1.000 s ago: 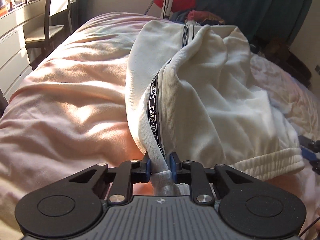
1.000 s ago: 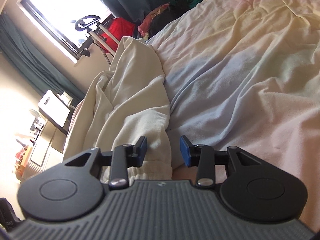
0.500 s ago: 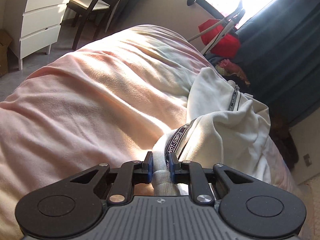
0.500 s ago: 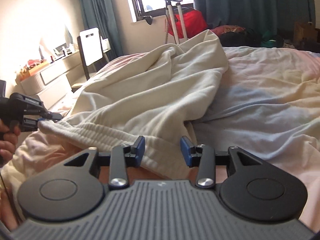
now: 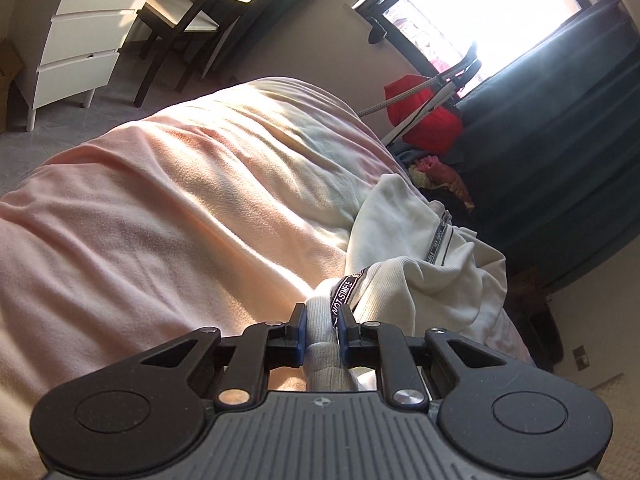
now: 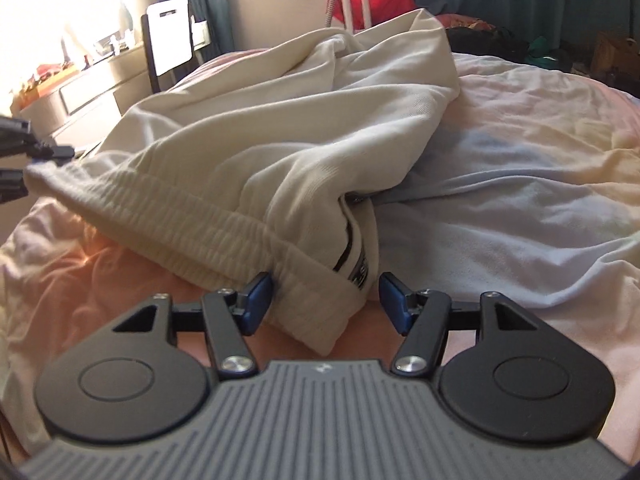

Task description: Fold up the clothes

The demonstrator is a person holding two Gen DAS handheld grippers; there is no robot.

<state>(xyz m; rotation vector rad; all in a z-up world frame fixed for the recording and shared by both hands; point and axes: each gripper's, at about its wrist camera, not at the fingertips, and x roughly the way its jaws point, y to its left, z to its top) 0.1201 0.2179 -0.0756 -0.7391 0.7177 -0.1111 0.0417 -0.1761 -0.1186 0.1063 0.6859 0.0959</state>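
Note:
A cream pair of sweatpants (image 6: 280, 132) with a black lettered side stripe lies on the bed. In the left wrist view my left gripper (image 5: 322, 330) is shut on the ribbed waistband corner (image 5: 320, 320), the stripe (image 5: 345, 290) running away from the pads. In the right wrist view my right gripper (image 6: 326, 300) stands open, its blue pads on either side of the other waistband corner (image 6: 316, 308), which lies between them without being pinched. The left gripper (image 6: 24, 160) shows at the far left edge of that view, holding the stretched waistband.
The bed carries a pink and pale blue blanket (image 5: 160, 220). Beside it stand white drawers (image 5: 80, 40) and a dark chair (image 5: 188, 20). A red bag (image 5: 424, 116) and teal curtains (image 5: 560, 140) are by the window. A clothes pile (image 6: 500, 36) lies beyond the bed.
The right gripper has opened wider and moved in around the waistband corner. The left gripper turned and pulled its held corner away, stretching the waistband.

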